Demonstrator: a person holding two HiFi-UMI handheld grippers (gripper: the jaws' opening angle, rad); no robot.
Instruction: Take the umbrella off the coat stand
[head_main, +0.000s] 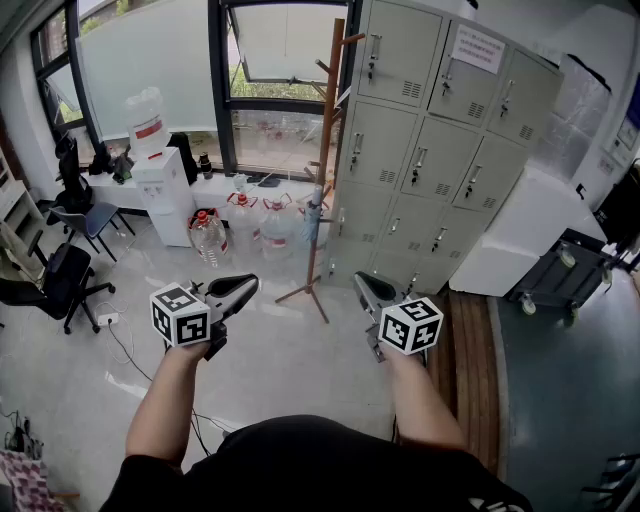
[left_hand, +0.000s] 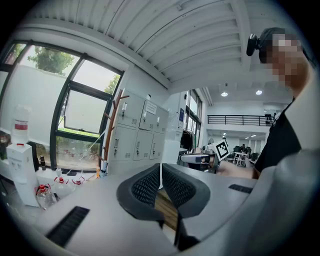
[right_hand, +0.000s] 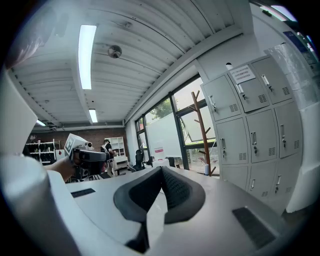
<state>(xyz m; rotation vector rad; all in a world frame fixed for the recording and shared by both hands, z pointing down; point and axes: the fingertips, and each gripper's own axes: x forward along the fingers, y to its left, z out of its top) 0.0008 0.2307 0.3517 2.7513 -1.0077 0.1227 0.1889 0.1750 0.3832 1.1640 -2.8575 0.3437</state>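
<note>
A person faces the coat stand (head_main: 326, 150) from well apart, both grippers held out toward it, seemingly lining up an approach. The left gripper (head_main: 250, 283) and right gripper (head_main: 360, 278) each have their jaws pressed together on nothing. The umbrella (head_main: 313, 215) (a pale folded bundle, it seems) hangs low on the stand, beside the lockers (head_main: 430, 150). The jaws must part before any grasp.
</note>
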